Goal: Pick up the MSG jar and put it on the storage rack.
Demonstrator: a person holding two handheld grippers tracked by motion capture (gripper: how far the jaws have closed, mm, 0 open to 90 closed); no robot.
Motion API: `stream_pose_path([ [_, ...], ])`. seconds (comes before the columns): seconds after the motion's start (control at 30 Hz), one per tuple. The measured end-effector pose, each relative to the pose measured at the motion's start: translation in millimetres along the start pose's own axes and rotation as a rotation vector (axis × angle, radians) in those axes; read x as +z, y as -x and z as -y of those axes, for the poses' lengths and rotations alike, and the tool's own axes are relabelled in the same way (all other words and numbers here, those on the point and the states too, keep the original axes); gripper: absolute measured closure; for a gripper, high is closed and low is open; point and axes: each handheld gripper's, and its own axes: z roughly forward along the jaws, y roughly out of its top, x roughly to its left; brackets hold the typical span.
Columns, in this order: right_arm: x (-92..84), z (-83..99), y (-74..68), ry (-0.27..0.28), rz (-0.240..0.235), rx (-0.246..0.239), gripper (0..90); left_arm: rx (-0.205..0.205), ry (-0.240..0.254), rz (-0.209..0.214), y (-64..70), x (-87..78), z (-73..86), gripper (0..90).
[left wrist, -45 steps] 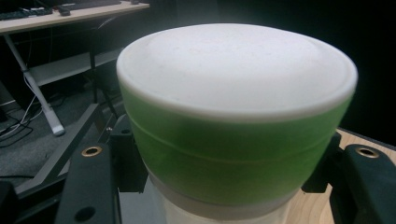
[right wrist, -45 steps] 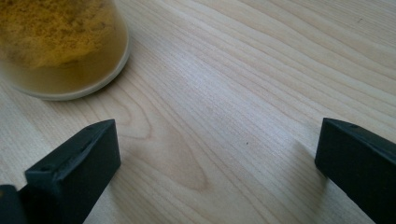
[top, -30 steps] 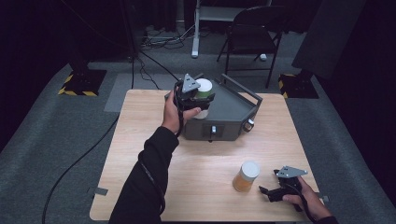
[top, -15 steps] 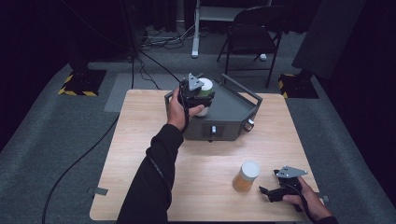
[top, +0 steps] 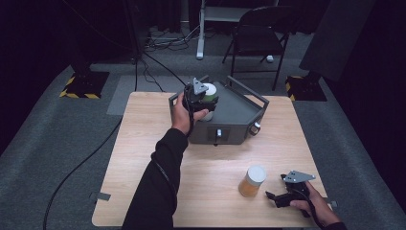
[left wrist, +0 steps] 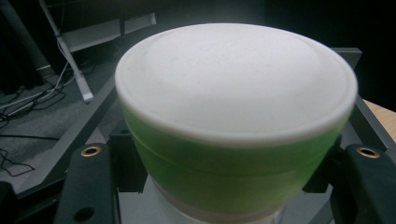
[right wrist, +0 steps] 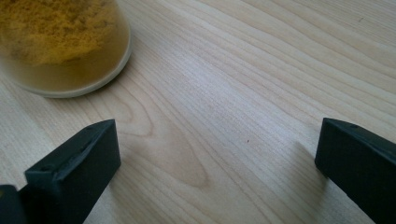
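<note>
Left gripper view: green plastic jar with white lid point(left wrist: 233, 154) clamped between jaws of left gripper point(top: 200, 98), over left end of dark grey metal tray-box point(top: 239, 108) at far edge of light wooden table point(top: 143, 158). Step, judged: setting jar into box. Next: lower until seated, then release. Right gripper point(top: 280, 197), jaws wide and empty, rests near right front corner, beside amber jar of yellow powder with white lid point(top: 252, 181).

This looks like a lab or recording studio set up for handling trials, not a home. A lone wooden table point(top: 143, 143) stands on grey carpet point(top: 57, 143) with dark drapes behind. Cables point(top: 158, 43) trail across the floor, black stand bases carry yellow-black hazard tape point(top: 79, 91), and a folding chair point(top: 258, 33) waits at the back beside a metal stand point(top: 201, 28).
</note>
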Motion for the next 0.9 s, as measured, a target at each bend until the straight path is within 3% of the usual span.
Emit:
stream_pose_path([
  [0.17, -0.1, 0.1, 0.1, 0.000, -0.001, -0.001, 0.0, -0.023, 0.015, 0.015, -6.7, 0.4, 4.6, 34.2],
  [0.33, -0.1, 0.1, 0.1, 0.000, -0.001, -0.001, 0.0, -0.013, 0.008, 0.009, -6.1, 2.4, 4.7, 31.3],
  [0.43, -0.1, 0.1, 0.1, 0.000, -0.001, -0.001, 0.0, -0.035, 0.002, -0.008, -6.2, 5.0, 9.8, 20.6],
  [0.53, -0.1, 0.1, 0.1, 0.000, -0.001, -0.001, 0.0, -0.032, 0.000, -0.024, -4.4, 6.1, 12.8, 8.2],
  [0.63, -0.1, 0.1, 0.1, 0.000, -0.001, -0.001, 0.0, -0.037, 0.013, -0.054, -2.0, 5.8, 18.5, 3.6],
  [0.83, -0.1, 0.1, 0.1, 0.000, -0.001, -0.001, 0.0, -0.029, 0.037, -0.044, -4.3, 1.5, 22.3, 0.3],
  [0.9, -0.1, 0.1, 0.1, 0.000, -0.001, -0.001, 0.0, -0.020, 0.039, -0.058, -2.4, -0.1, 20.2, 0.3],
])
